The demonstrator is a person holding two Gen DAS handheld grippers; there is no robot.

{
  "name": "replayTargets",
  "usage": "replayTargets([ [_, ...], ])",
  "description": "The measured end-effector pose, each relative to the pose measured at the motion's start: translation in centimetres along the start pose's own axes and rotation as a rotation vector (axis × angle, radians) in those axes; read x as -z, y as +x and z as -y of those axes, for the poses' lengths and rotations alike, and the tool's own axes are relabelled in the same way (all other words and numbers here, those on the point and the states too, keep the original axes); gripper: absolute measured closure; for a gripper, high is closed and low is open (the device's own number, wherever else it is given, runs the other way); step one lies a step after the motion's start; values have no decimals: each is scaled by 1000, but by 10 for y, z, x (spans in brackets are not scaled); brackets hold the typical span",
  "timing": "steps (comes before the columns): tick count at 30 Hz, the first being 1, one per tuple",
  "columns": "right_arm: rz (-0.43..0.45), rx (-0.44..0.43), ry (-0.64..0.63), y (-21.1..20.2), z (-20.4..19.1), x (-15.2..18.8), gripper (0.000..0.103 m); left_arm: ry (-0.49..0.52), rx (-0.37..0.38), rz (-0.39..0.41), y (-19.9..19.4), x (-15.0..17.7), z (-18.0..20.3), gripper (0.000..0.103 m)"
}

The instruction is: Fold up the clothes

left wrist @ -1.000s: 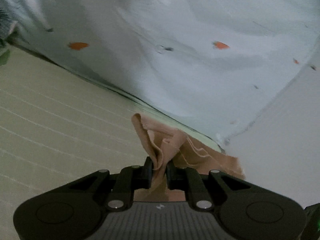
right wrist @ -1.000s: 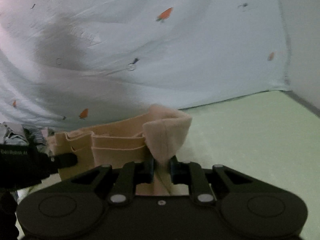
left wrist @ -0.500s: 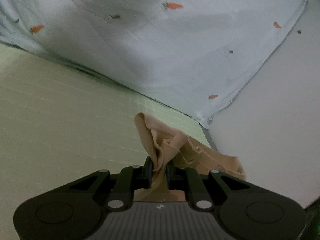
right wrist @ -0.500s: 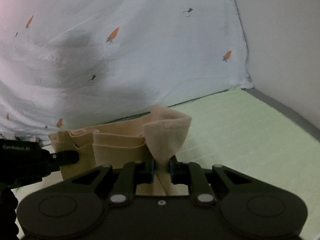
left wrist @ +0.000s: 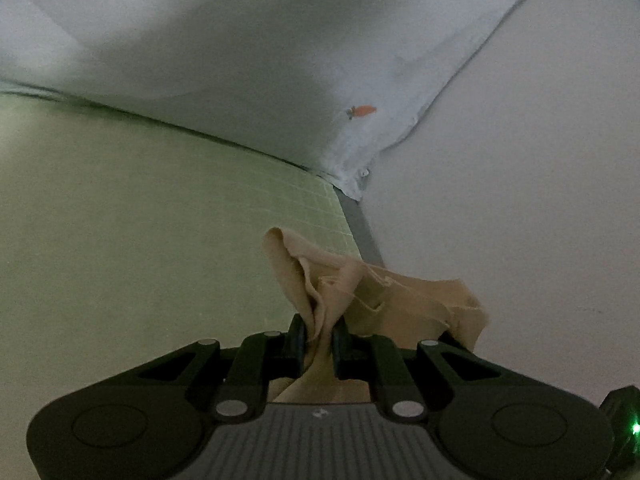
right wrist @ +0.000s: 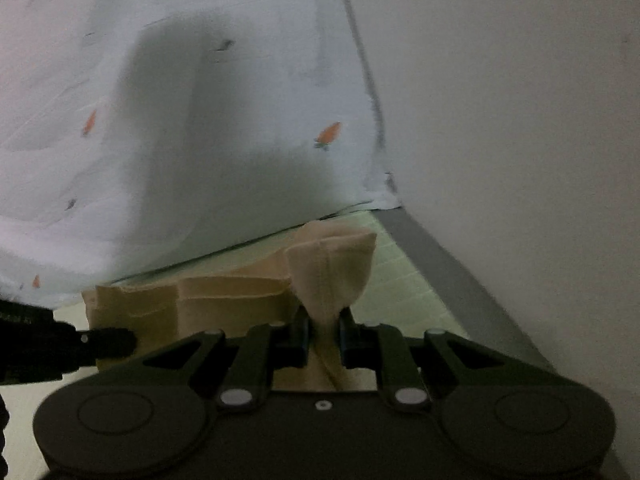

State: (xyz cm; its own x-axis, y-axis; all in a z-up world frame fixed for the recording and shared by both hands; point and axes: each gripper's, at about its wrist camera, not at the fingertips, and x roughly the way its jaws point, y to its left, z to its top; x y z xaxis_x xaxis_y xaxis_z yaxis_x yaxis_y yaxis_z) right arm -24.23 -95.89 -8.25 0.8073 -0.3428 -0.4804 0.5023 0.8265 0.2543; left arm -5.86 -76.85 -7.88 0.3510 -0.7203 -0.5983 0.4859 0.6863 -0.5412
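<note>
A peach-coloured garment (left wrist: 384,300) is pinched at one bunched end by the left gripper (left wrist: 319,334), its jaws drawn in tight on the cloth. The other end (right wrist: 328,276) is clamped in the same way by the right gripper (right wrist: 323,330). The garment is held between the two above a pale green gridded mat (left wrist: 140,240), and whether it touches the mat cannot be told.

The cloth is judged light, soft and limp: it crumples above each grip and would sag wherever it is unsupported. Hold is best taken at corners or along a folded edge, through all layers, since a thin layer could slip free.

In the right wrist view the stacked folded bands of the garment and the left gripper (right wrist: 104,340) at their far end are shown; in the left wrist view only a rumpled corner is seen. Beyond, a white carrot-print sheet (right wrist: 200,140) and a plain wall (left wrist: 540,180) are visible.
</note>
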Motion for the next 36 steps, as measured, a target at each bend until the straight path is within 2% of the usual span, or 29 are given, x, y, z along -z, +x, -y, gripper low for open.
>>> replayTargets([
  [8, 35, 35, -84, 145, 48, -63, 90, 56, -15, -18, 136, -78, 13, 90],
  [14, 59, 69, -184, 287, 64, -106, 91, 75, -73, 15, 259, -142, -6, 90],
  [16, 43, 79, -214, 329, 66, -111, 91, 55, -107, 14, 288, -149, -19, 90],
  [19, -44, 115, -210, 374, 73, -110, 90, 17, -145, -18, 318, -148, -40, 89],
  [21, -139, 119, -206, 394, 74, -110, 89, -9, -148, -21, 322, -139, -51, 82],
  [23, -152, 136, -214, 396, 73, -112, 77, -41, -152, -11, 317, -135, -56, 75],
  [24, -150, 143, -219, 396, 71, -113, 70, -48, -166, -6, 310, -135, -56, 64],
  [25, -131, 147, -233, 395, 67, -118, 58, -41, -186, 2, 301, -135, -54, 50],
  [26, -112, 150, -247, 393, 64, -122, 51, -28, -202, 17, 291, -136, -51, 43],
  [28, -73, 136, -268, 374, 54, -128, 41, 19, -216, 81, 264, -140, -42, 26],
  [29, -55, 139, -264, 362, 48, -131, 30, 44, -223, 106, 248, -143, -36, 22],
  [30, -34, 142, -260, 349, 43, -135, 25, 71, -231, 123, 226, -143, -30, 16],
  [32, 25, 142, -262, 314, 30, -139, 13, 125, -246, 160, 181, -139, -16, 12],
  [34, 82, 135, -270, 275, 17, -141, 4, 183, -260, 203, 133, -131, -1, 0],
  [36, 122, 119, -247, 233, 6, -139, 2, 240, -285, 250, 84, -117, 15, 0],
])
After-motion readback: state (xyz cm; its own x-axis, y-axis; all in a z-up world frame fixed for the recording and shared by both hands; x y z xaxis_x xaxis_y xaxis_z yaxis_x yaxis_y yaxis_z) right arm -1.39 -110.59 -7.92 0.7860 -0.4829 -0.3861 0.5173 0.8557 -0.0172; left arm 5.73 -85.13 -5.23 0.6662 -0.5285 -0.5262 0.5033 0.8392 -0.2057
